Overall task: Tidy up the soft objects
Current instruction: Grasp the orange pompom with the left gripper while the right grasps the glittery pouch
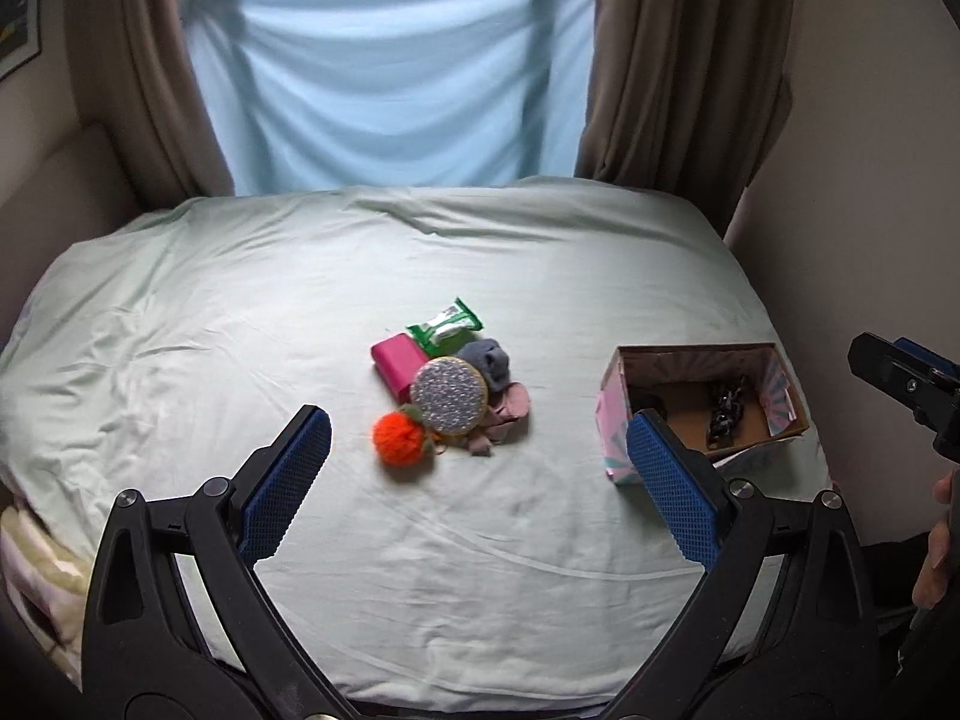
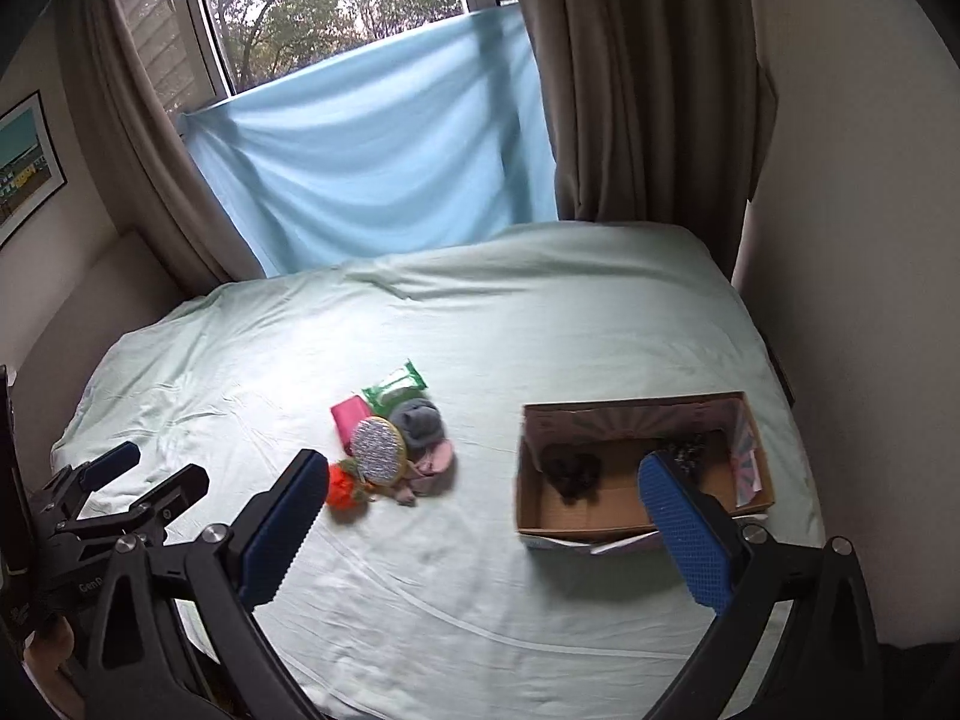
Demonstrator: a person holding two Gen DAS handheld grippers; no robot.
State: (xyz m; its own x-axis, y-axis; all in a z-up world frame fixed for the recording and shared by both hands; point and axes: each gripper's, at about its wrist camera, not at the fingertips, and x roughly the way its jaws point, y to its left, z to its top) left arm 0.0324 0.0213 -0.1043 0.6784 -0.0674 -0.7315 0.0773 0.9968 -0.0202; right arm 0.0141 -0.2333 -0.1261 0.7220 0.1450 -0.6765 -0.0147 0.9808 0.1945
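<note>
Lying mid-bed [image 1: 240,312]: pile of orange pom-pom [image 1: 399,438], silver round pad [image 1: 449,396], pink pouch [image 1: 397,363], green packet [image 1: 445,324] with long axis running left-near to right-far, grey sock [image 1: 487,360], pink cloth [image 1: 504,414]. Open box [image 2: 636,516] well right, dark items inside. Left gripper [image 1: 477,468] and right gripper [image 2: 480,516] both wide open, empty, above the sheet.

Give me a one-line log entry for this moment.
left gripper: open, empty | right gripper: open, empty | pile: on bed, untouched | box: open, two dark items inside
</note>
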